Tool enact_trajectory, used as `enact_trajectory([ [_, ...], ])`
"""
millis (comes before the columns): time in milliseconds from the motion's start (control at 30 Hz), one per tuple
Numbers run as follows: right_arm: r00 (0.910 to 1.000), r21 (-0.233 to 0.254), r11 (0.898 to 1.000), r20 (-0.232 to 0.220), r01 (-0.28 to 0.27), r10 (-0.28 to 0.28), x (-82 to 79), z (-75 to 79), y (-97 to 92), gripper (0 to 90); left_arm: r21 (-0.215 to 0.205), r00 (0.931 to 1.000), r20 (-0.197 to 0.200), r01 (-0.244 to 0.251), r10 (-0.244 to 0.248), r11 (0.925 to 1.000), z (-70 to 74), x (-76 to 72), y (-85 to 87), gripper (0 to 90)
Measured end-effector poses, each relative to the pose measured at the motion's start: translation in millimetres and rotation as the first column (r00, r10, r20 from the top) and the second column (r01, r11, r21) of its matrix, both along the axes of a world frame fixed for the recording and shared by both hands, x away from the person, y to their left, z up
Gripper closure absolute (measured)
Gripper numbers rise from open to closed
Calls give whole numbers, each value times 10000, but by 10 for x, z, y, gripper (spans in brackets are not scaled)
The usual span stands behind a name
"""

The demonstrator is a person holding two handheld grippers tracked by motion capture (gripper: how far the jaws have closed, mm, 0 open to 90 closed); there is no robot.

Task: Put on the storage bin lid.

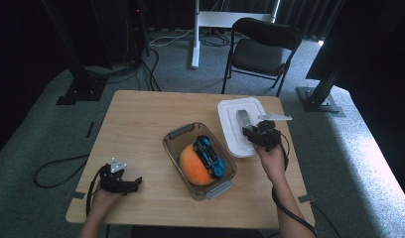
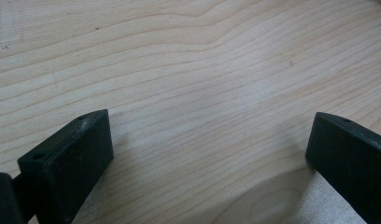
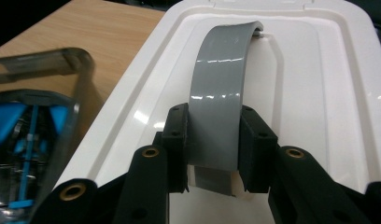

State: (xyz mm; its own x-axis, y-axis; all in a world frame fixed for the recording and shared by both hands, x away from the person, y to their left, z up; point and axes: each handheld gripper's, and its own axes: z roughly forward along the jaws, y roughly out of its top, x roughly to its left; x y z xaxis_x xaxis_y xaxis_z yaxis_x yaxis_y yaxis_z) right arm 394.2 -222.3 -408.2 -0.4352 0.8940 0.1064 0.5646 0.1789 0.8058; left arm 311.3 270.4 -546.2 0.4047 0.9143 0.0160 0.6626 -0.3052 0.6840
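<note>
A clear grey container (image 1: 173,148) stands mid-table with an orange ball (image 1: 193,166) and a blue toy car (image 1: 209,155) inside. Beside it on the right lies its white lid (image 1: 230,134) with a grey arched handle (image 1: 242,118). My right gripper (image 1: 253,133) is shut on that handle (image 3: 216,116), a jaw on each side of the strip, over the lid (image 3: 319,93). The container's rim (image 3: 48,60) and the car (image 3: 25,140) show at the left of the right gripper view. My left gripper (image 1: 133,182) rests open on the table's near left, with bare wood (image 2: 202,116) between its jaws.
The wooden table (image 1: 141,119) has free surface at its back and left. A black folding chair (image 1: 262,49) stands behind it, with a white desk leg (image 1: 195,39) and black frame stands (image 1: 319,89) on the grey carpet. A cable (image 1: 56,171) loops off the left edge.
</note>
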Motion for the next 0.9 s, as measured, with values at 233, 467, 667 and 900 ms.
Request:
enact_trajectory([
  [233, 9979, 149, 9981, 260, -599, 595, -105, 126, 129, 677, -4, 10000, 4, -2, 2, 10000, 0, 0, 0, 12],
  [467, 9923, 333, 9925, 438, -1175, 1160, -201, 204, 279, 678, -13, 10000, 8, -11, 11, 10000, -1, 0, -1, 11],
  [667, 9819, 362, 9818, 426, -1863, 1847, -295, 236, 478, 677, -18, 10000, -3, -11, 11, 10000, 0, 0, -1, 11],
  [900, 9569, 362, 9563, 263, -2902, 2894, -437, 203, 784, 677, -39, 10000, 8, -30, 30, 10000, -2, 0, -3, 12],
])
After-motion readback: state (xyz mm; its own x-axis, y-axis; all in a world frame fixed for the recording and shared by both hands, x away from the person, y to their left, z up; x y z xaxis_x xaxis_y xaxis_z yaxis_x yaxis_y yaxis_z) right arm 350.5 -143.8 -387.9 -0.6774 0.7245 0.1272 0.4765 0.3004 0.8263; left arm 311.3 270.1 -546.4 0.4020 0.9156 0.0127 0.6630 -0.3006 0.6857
